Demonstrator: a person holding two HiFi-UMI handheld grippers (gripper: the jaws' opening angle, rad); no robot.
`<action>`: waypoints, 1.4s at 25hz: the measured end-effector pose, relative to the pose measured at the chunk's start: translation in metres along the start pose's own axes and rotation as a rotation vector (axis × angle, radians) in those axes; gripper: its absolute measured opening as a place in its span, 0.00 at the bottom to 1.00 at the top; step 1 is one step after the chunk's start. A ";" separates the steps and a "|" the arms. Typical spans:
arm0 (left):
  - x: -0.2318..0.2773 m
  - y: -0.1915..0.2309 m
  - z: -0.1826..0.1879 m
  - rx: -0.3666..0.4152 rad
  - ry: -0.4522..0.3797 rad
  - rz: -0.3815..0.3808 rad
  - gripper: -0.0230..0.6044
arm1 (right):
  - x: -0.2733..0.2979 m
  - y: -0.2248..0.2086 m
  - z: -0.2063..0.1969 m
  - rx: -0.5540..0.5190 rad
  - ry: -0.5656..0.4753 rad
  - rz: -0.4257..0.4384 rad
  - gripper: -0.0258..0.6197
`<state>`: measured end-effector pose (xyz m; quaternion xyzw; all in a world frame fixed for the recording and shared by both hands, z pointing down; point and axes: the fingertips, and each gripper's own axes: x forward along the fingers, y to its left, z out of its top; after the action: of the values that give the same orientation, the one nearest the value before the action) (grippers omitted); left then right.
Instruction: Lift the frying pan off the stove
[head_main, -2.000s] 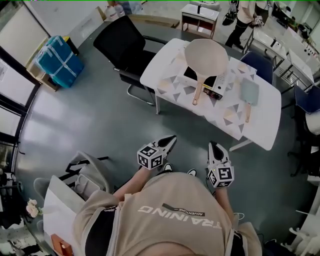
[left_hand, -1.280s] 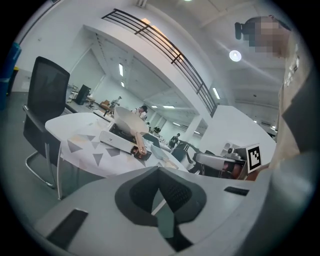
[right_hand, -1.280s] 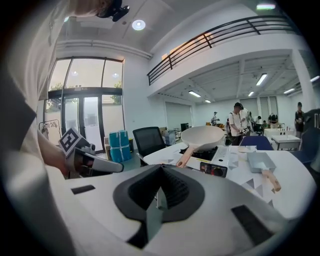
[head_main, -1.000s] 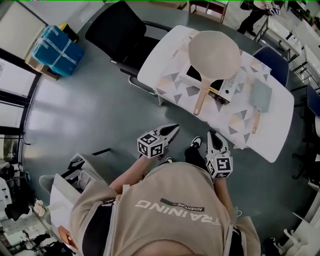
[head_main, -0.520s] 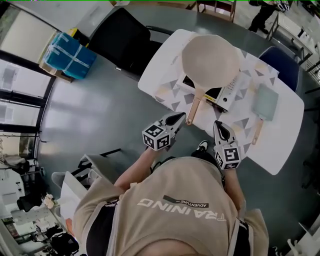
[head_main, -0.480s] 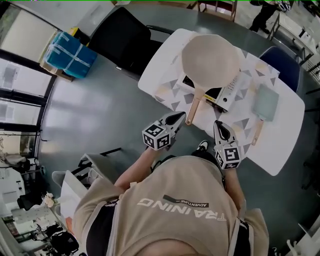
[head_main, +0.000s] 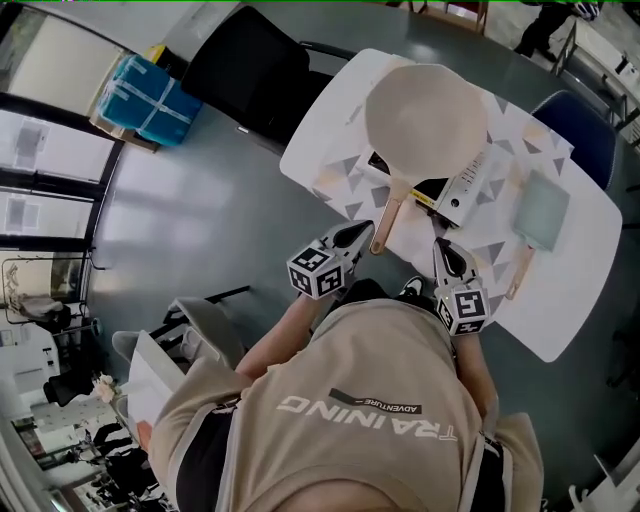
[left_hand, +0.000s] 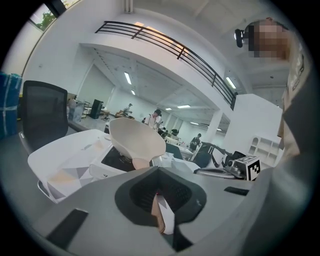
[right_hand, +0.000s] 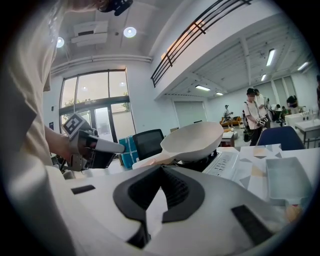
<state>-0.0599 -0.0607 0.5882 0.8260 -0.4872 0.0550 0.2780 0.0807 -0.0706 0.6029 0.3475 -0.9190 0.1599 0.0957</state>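
A cream frying pan (head_main: 425, 118) with a wooden handle (head_main: 385, 222) sits on a black-topped stove (head_main: 447, 187) on the white table (head_main: 570, 300). The handle points toward me. My left gripper (head_main: 358, 236) is shut and empty, its tip just left of the handle's end. My right gripper (head_main: 443, 250) is shut and empty over the table's near edge, right of the handle. In the left gripper view the pan (left_hand: 137, 140) rises ahead over the stove (left_hand: 116, 161). The right gripper view shows the pan (right_hand: 195, 139) ahead and the left gripper (right_hand: 97, 145) off to its left.
A teal square pan (head_main: 543, 210) with a wooden handle lies on the table's right part. A black office chair (head_main: 250, 68) stands left of the table and a blue chair (head_main: 588, 128) behind it. Blue wrapped boxes (head_main: 150, 100) and a grey bag (head_main: 205, 320) are on the floor.
I have walked up to the table. Both grippers have come forward from over the floor to the table's near edge, on either side of the pan handle. Both stay shut.
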 end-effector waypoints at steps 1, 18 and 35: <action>0.000 0.001 0.001 -0.003 -0.003 0.001 0.04 | 0.002 0.001 0.001 -0.002 0.001 0.004 0.04; 0.031 0.043 0.020 0.002 0.083 -0.183 0.04 | 0.048 0.002 0.025 -0.003 0.024 -0.148 0.04; 0.069 0.059 0.000 -0.070 0.306 -0.477 0.17 | 0.066 0.015 0.034 0.028 0.036 -0.414 0.04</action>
<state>-0.0735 -0.1361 0.6370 0.8892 -0.2332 0.0953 0.3820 0.0194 -0.1130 0.5866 0.5273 -0.8238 0.1557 0.1384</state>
